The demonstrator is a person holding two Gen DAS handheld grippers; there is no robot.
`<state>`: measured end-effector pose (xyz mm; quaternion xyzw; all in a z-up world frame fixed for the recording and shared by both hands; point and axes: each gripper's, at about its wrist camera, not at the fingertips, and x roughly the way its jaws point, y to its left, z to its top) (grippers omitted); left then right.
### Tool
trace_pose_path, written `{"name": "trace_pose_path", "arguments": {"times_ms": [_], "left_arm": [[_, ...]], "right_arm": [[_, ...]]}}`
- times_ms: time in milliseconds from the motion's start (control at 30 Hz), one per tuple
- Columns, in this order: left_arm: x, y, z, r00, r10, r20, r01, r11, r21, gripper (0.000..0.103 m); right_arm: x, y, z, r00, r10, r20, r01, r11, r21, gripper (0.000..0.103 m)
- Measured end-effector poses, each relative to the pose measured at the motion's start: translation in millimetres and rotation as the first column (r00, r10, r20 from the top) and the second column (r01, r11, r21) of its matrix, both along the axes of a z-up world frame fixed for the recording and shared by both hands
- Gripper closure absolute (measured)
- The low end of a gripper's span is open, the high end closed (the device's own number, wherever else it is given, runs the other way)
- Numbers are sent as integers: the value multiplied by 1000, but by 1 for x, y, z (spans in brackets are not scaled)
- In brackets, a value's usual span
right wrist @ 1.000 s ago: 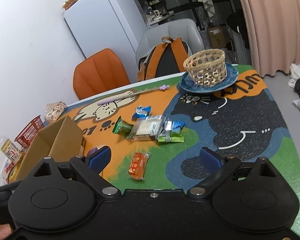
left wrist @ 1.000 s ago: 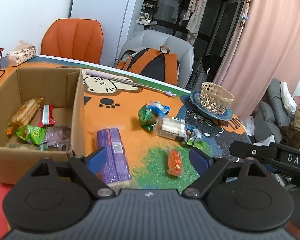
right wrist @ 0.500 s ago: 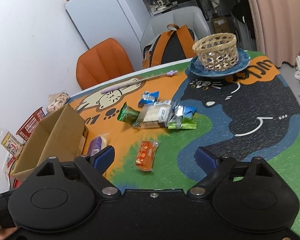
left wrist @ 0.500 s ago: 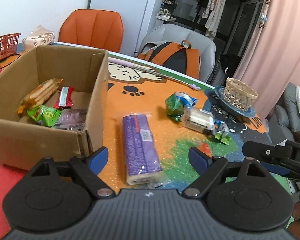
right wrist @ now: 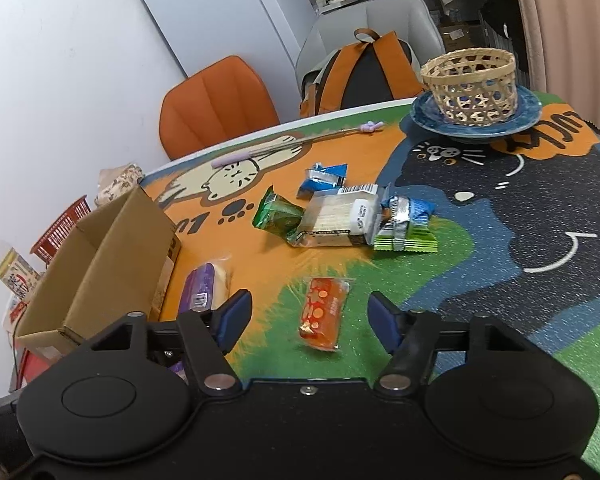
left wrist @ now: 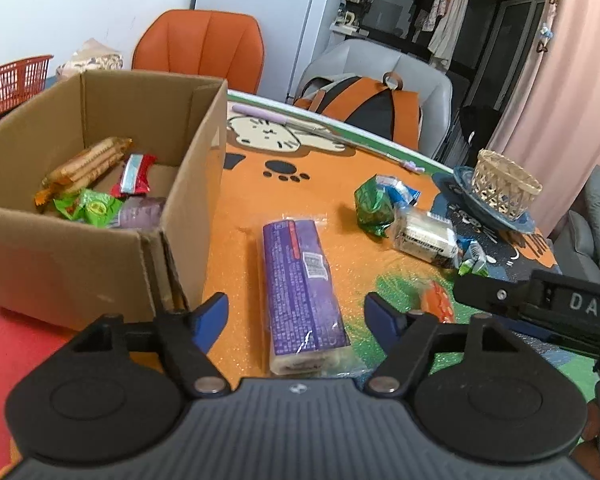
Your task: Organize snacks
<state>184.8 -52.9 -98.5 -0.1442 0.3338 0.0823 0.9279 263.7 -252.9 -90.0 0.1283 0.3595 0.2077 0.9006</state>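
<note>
A cardboard box (left wrist: 188, 184) at the left holds several snack packs; it also shows in the right wrist view (right wrist: 100, 264). A long purple snack pack (left wrist: 302, 288) lies on the mat between the open fingers of my left gripper (left wrist: 296, 316), which hovers just above its near end. A small orange snack pack (right wrist: 322, 314) lies between the open fingers of my right gripper (right wrist: 310, 316). A green pack (right wrist: 278, 218), a clear cracker pack (right wrist: 338, 220) and blue packs (right wrist: 324, 176) lie in a cluster beyond.
A wicker basket (right wrist: 470, 84) on a blue plate (right wrist: 424, 114) stands at the far right of the table. A red basket (left wrist: 12, 84) and a tissue pack (left wrist: 90, 60) sit behind the box. Two chairs and a backpack (left wrist: 364, 108) stand past the far edge.
Both grippers have moved closer and lower to the table. The purple pack now sits between my left fingers and the orange pack between my right fingers.
</note>
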Motion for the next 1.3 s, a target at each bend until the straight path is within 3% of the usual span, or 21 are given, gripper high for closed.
{"name": "trace_pose_path", "arguments": {"times_ms": [200, 300, 367, 467, 867, 1033, 1300], "left_arm": [[5, 6, -15, 999, 16, -31, -17, 999, -34, 48], [6, 5, -16, 1000, 10, -19, -11, 1000, -16, 58], [5, 5, -17, 1000, 5, -11, -5, 1000, -15, 62], [5, 5, -16, 1000, -3, -1, 3, 1000, -23, 65], [-7, 3, -2, 998, -45, 51, 48, 997, -56, 77], [-13, 4, 10, 995, -54, 87, 60, 996, -60, 87], [-20, 12, 18, 992, -57, 114, 66, 995, -78, 89]], "right_arm": [[10, 16, -9, 1000, 12, -12, -12, 999, -52, 47], [14, 22, -17, 999, 14, -33, -16, 997, -75, 58], [16, 25, -23, 998, 13, -59, -18, 996, -85, 72], [13, 24, -25, 998, 24, -50, -28, 996, -80, 80], [1, 18, -6, 1000, 25, 3, -24, 999, -34, 83], [-5, 19, 2, 999, 33, 25, -32, 999, -8, 83], [-10, 24, 15, 998, 36, 58, -36, 999, 1, 83]]}}
